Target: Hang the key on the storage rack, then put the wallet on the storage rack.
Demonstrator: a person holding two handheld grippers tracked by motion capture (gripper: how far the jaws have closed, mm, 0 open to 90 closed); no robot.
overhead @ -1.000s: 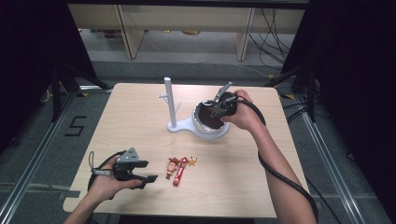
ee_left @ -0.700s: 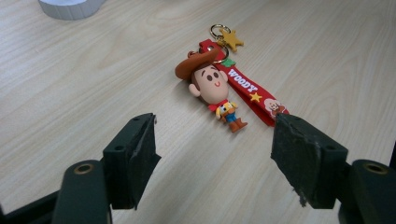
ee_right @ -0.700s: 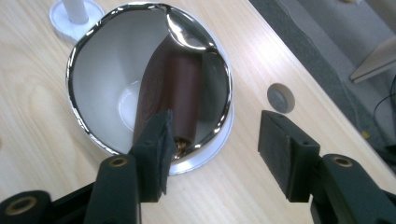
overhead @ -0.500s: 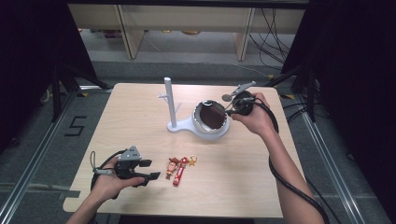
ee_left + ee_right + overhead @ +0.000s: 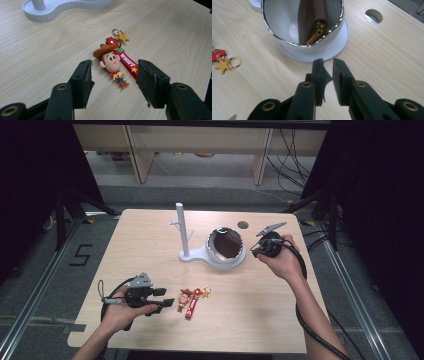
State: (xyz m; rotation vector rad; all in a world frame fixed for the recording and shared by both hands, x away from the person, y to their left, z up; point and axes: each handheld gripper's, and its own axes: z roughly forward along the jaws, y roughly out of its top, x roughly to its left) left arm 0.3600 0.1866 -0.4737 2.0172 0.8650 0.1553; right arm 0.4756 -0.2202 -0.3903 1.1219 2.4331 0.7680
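My left gripper (image 5: 113,75) sits low at the near-left of the wooden surface (image 5: 280,315), fingers spread wide w/ nothing held, and 1 Woody keychain (image 5: 113,61) lies flat between them, untouched, its red strap (image 5: 126,61) and gold star charm (image 5: 123,37) alongside. My right gripper (image 5: 328,66) is just beside 1 white bowl (image 5: 284,27), fingers nearly closed w/ a narrow gap, empty. Bowl rests on 1 white stand base (image 5: 197,254) w/ 1 upright post (image 5: 181,227), and 1 brown zip pouch (image 5: 312,20) stands inside it.
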